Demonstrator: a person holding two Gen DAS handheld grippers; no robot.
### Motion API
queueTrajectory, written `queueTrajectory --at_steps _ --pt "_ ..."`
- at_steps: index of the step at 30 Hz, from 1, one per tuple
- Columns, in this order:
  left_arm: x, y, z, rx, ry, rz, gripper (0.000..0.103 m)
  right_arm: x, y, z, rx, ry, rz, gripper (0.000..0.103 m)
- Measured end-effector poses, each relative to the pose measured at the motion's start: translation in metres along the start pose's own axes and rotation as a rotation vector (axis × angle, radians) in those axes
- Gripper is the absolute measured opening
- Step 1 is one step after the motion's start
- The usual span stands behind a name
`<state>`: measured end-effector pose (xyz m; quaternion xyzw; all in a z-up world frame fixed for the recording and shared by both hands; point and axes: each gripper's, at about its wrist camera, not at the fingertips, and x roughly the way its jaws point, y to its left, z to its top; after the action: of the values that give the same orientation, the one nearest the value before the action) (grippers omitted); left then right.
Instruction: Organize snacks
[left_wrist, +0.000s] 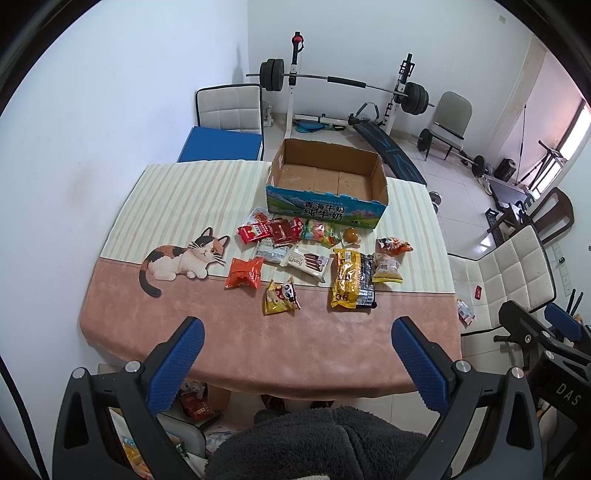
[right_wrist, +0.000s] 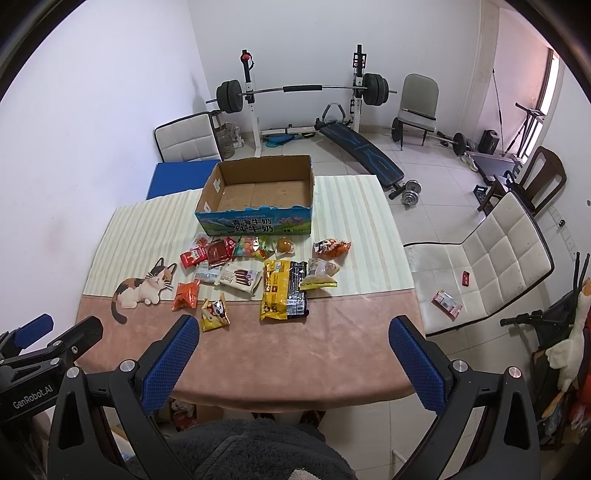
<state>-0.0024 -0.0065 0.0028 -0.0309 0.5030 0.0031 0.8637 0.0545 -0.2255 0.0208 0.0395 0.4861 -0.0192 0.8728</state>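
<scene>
Left wrist: snacks (left_wrist: 314, 258) lie well beyond the gaping left claw (left_wrist: 297, 360).

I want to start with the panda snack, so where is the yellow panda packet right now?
The yellow panda packet lies nearest the table's front edge, just right of the orange packet and left of the big yellow bag.

Cardboard box (left_wrist: 325, 210) front: "青海牛奶 纯牛奶". White wafer pack (left_wrist: 306, 261): "Fanzzi", partly legible. Left claw (right_wrist: 22, 369) body: "GenRobot.AI". Right claw (left_wrist: 554, 354) body: "DAS". Other packet print too small.
</scene>
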Motion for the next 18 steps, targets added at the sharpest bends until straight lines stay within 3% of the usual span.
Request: queueTrajectory --at_steps 18 --pt "0.014 -0.007 -0.007 -0.012 0.0 0.008 0.103 0.019 -0.001 0.001 0.012 0.02 0.028 0.103"
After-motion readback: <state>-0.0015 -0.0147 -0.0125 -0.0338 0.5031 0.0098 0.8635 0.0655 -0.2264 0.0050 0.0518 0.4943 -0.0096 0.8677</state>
